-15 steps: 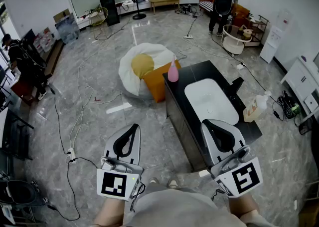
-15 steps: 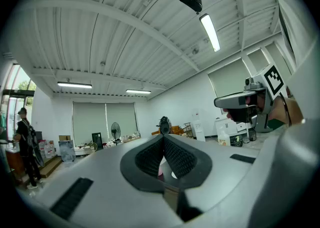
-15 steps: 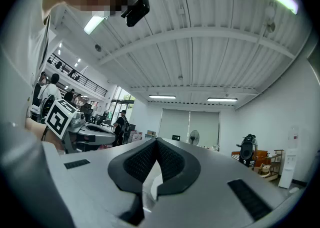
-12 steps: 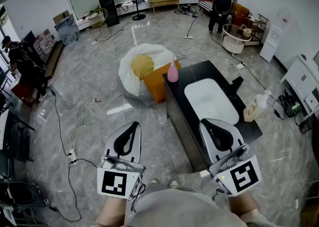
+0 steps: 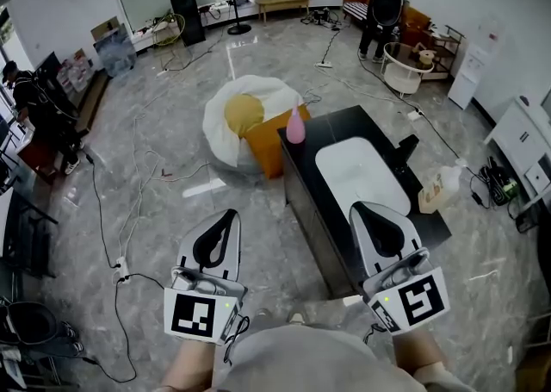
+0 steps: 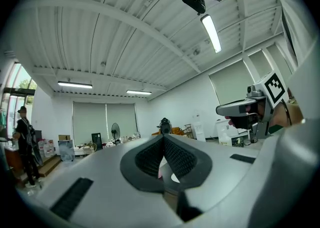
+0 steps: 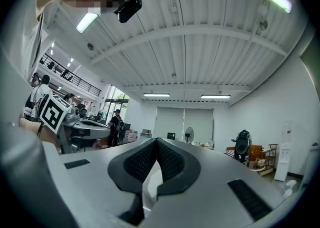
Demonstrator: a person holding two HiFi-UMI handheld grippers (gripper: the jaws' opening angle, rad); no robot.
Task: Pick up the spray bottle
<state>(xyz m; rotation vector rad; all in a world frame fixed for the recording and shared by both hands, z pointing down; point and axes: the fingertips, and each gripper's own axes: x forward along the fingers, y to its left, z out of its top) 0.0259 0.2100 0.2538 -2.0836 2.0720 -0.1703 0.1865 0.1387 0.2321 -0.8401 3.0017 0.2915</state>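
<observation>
Judging by the level carry close to the body, the left gripper (image 5: 229, 218) and right gripper (image 5: 362, 212), each with jaws pressed together on nothing, were taken as poised before any reach, the spray bottle (image 5: 435, 189) being noted standing untouched at the right edge of the black counter (image 5: 337, 126), beside the white basin (image 5: 357, 175).

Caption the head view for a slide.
Left claw and right claw shut; pale spray bottle stands on black counter by white sink.
</observation>
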